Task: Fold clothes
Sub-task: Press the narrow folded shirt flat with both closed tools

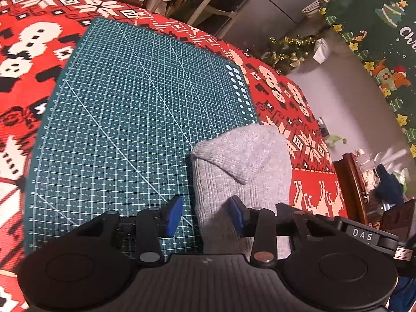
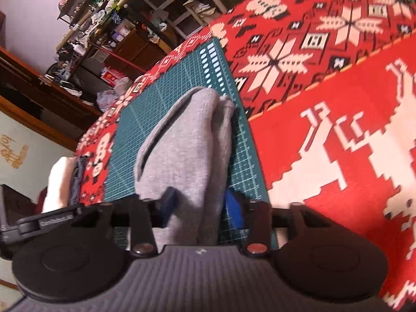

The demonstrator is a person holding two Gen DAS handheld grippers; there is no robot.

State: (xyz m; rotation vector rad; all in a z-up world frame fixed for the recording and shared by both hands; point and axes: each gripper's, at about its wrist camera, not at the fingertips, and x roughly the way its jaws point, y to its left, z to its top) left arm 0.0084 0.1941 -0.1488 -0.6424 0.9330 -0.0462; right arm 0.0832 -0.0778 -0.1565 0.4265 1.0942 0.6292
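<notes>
Nearest us in the left wrist view, our left gripper (image 1: 205, 214) stands spread, its right pad over the near end of a grey knit garment (image 1: 241, 166) on the right of the green cutting mat (image 1: 117, 109); its far end is doubled back. In the right wrist view, our right gripper (image 2: 201, 206) appears to pinch the garment (image 2: 187, 140), bunched and lifted. We judge a fold under way; next comes laying it flat. The garment's near end is hidden.

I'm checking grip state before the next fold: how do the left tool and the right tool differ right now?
The left tool is open, its blue pads clear of the grey knit garment. The right tool has the garment bunched between its pads; whether it pinches is unclear. Both sit over the green cutting mat.
</notes>
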